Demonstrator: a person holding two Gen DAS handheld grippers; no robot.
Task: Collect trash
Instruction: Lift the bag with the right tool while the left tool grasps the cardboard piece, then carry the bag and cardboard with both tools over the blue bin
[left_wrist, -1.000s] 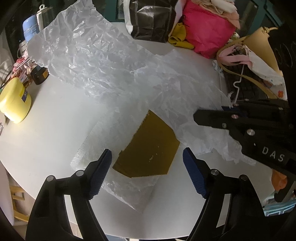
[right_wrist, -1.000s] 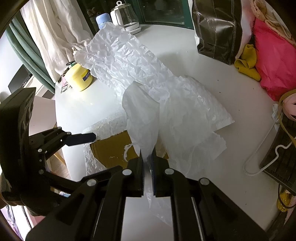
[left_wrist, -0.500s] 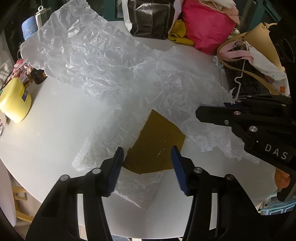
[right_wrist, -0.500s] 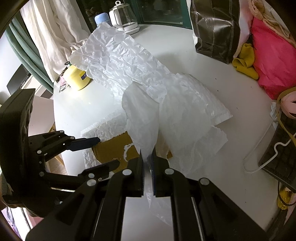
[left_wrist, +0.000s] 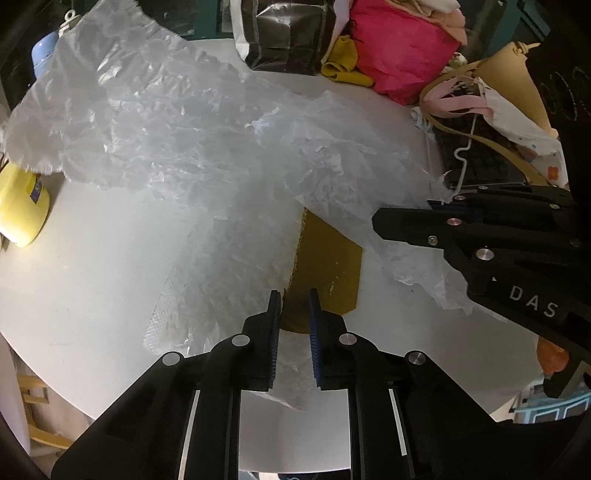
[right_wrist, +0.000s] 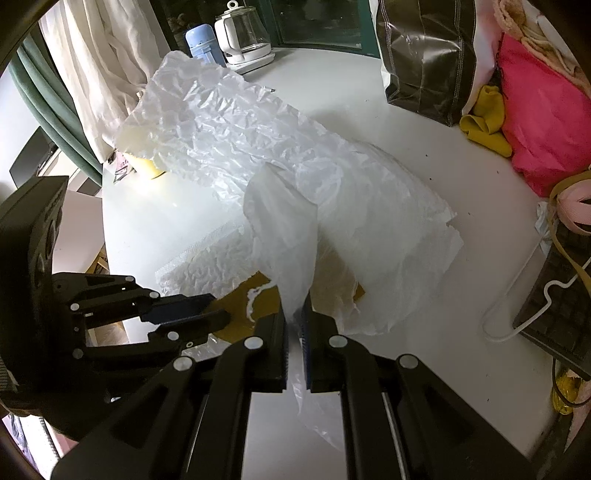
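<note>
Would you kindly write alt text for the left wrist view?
The left gripper closes its blue-padded fingers around the near edge of a brown cardboard piece on a white table. Crumpled clear plastic sheet drapes behind it, its end pinched by the right gripper.

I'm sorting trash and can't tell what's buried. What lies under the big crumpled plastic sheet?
A brown cardboard piece pokes out from under the plastic sheet, lying on bubble wrap. Its far part is covered.

A round white worktop (right_wrist: 424, 110) stood by cream curtains (right_wrist: 99, 55), green drapes (right_wrist: 44, 99) and a dark window (right_wrist: 317, 18).
</note>
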